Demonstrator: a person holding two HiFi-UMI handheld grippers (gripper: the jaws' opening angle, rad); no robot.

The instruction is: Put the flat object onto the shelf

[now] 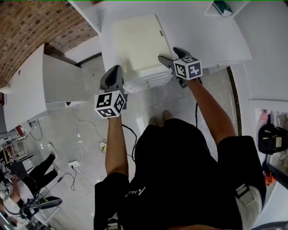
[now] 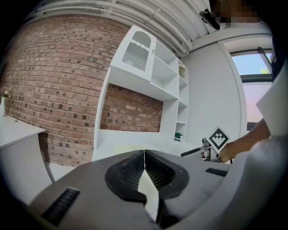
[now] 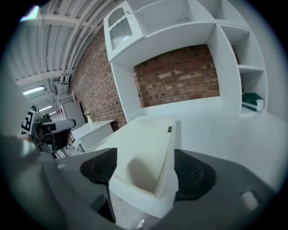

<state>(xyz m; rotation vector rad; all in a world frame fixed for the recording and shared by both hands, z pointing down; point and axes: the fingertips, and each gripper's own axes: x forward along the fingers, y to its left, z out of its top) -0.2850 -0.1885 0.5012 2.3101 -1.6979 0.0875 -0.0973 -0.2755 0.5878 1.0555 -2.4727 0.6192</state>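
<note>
One flat object [image 1: 137,45] between open jaws
Right hand-held gripper [image 3: 144,168] open astride its corner; left hand-held gripper [image 2: 144,166] closed, empty, nearby

green item [image 1: 222,6] on shelf [image 1: 238,9] | clipped by top edge | kind unclear

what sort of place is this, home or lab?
Probably a lab or studio mock-up, not a home: a white shelf unit against a bare brick wall, with loose cables on the floor.

The flat object [image 1: 137,42] is smooth and matt, the shelf [image 1: 202,36] smooth white, the wall [image 1: 27,27] rough brick.
</note>
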